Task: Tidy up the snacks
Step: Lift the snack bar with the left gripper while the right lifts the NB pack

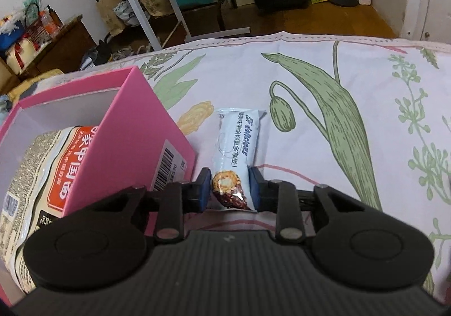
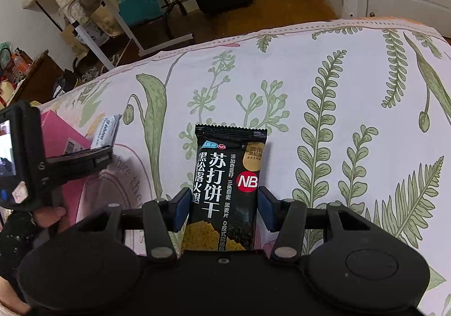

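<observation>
Left hand-held gripper (image 1: 229, 186) pinched on white snack (image 1: 235, 158), lying on the bed (image 1: 310, 107) just right of pink box (image 1: 132, 130) holding noodle pack (image 1: 56, 164). Right hand-held gripper (image 2: 222, 209) clamped on black cracker pack (image 2: 225, 186). Risk: slick wrappers slipping, or catching the box wall.
</observation>
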Tool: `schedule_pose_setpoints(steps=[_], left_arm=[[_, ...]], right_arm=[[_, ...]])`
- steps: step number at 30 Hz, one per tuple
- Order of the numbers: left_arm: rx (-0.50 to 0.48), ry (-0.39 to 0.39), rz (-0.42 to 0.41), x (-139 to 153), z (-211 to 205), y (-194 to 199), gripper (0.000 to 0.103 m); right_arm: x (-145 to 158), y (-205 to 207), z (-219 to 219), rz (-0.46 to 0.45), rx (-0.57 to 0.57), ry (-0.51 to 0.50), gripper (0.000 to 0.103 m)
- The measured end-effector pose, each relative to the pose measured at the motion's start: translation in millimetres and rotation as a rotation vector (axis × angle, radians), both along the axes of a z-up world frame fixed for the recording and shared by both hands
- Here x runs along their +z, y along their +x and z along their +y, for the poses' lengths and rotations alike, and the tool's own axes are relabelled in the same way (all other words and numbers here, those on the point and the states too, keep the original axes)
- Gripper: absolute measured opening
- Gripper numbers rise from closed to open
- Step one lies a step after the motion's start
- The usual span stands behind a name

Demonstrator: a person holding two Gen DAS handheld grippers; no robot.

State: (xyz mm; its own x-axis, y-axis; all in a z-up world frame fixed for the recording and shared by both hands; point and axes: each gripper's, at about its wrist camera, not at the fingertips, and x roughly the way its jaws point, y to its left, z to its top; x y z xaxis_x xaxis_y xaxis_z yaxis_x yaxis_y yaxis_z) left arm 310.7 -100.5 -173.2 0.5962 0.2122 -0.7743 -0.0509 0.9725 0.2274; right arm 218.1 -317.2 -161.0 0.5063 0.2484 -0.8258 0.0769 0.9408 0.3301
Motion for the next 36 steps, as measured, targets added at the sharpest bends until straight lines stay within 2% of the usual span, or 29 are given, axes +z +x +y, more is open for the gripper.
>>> schedule_pose_setpoints(steps=[12,18,24,33,36], left_arm=[[-0.007,-0.123,0.026,15.7,10.0,-14.4,0.024],[-0.06,-0.142,0.032,28.4,5.2,-30.8,0.024],[-0.115,-0.163,0.024,42.9,0.7,-54.7,0.024],[-0.146,-0.268,0.093,50.5,10.3,-97.8,0.024],[-0.171,-0.269,0.102,54.2,10.5,-114.5,0.024]], right_arm=[[4.2,-3.7,-2.4,-0.014,-0.006,-0.002,0.056],[2.3,-8.1,-9.4,0.037,-0.042,-0.022,0.056],[3.2,-14.4,-13.1,0.06,-0.05,-0.025,0.056],[5.8,-32.0,-13.6,0.11,-0.05,-0.019,0.056],[11.9,-41.1,-11.8,0.099,-0.046,-0.015,0.055]])
